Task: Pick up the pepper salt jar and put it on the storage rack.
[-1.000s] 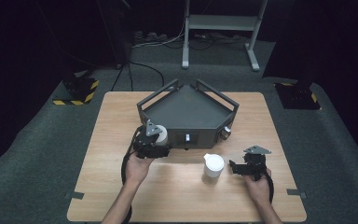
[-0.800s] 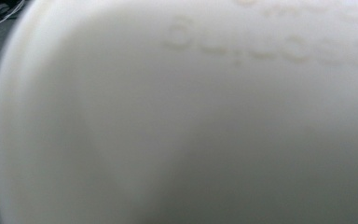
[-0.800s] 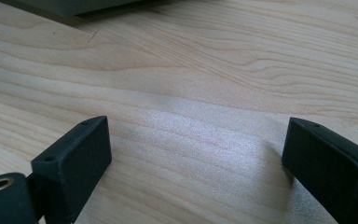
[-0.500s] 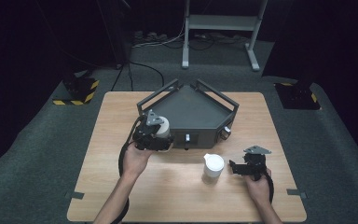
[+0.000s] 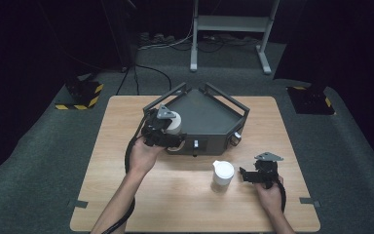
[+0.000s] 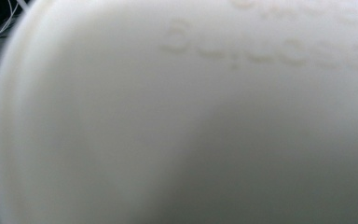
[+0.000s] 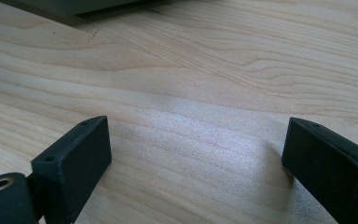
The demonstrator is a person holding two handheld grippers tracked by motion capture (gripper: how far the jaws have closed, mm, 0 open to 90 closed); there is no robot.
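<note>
You are gripping the white cup [image 5: 174,123] in your left gripper [image 5: 161,130] over the grey tray [image 5: 209,117]; loosening risks dropping it; your right gripper [image 5: 259,174] is idling open.

floor: grey carpet [image 5: 39,161] | cables [image 5: 141,73] | metal stand [image 5: 233,29]; striped blocks [image 5: 80,95]

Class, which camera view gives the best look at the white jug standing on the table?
The high view: the white jug stands upright on the wooden table, apart from the right gripper beside it. The right gripper view shows bare wood between open jaws. The left gripper view shows a blurred white surface, likely the cup the left gripper carries.
</note>
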